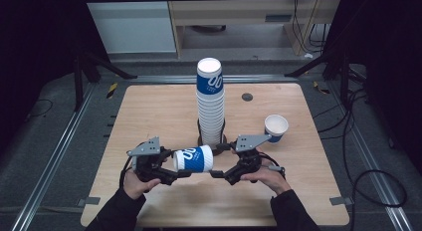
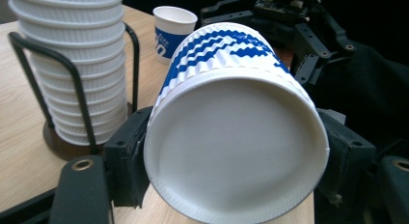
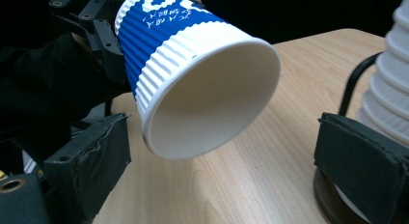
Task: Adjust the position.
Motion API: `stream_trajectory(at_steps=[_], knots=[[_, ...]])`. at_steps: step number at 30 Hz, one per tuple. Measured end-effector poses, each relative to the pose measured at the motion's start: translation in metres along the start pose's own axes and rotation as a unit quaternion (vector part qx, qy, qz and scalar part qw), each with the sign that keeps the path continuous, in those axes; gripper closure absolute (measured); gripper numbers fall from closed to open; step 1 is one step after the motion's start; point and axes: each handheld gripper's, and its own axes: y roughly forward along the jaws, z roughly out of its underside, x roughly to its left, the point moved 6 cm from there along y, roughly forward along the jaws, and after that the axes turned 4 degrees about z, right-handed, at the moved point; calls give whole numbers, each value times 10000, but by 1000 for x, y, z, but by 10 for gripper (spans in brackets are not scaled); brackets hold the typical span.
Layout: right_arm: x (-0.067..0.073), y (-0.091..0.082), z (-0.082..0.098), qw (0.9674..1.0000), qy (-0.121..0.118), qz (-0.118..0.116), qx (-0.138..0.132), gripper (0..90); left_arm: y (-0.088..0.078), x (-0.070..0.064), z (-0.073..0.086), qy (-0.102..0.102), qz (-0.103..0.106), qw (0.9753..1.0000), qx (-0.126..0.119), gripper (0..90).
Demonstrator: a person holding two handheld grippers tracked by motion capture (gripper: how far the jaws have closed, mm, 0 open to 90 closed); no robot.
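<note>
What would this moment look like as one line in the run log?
left gripper: shut on blue-and-white ribbed paper cup, held sideways | right gripper: open, off cup | tall cup stack: in black wire holder

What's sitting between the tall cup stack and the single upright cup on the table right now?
Nothing: in the high view, bare tabletop separates the cup stack from the single upright cup. The right gripper's grey plate comes close to that cup but stays nearer the person.

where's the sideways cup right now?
High view: the sideways cup is at the table's near centre, clamped in the left tool, just in front of the cup stack, its mouth facing the open right tool.
</note>
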Motion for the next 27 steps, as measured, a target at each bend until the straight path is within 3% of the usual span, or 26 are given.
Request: stream_trajectory(at_steps=[16, 22, 27], knots=[[16, 10, 2, 9980, 7, -639, -14, 63, 11, -16, 0, 156, 427, 9989, 136, 259], [20, 14, 5, 9962, 8, -872, -12, 106, 15, -18, 2, 147, 487, 9984, 226, 259], [20, 14, 6, 9959, -12, -908, -10, 122, 15, -17, 3, 117, 513, 9983, 246, 261]])
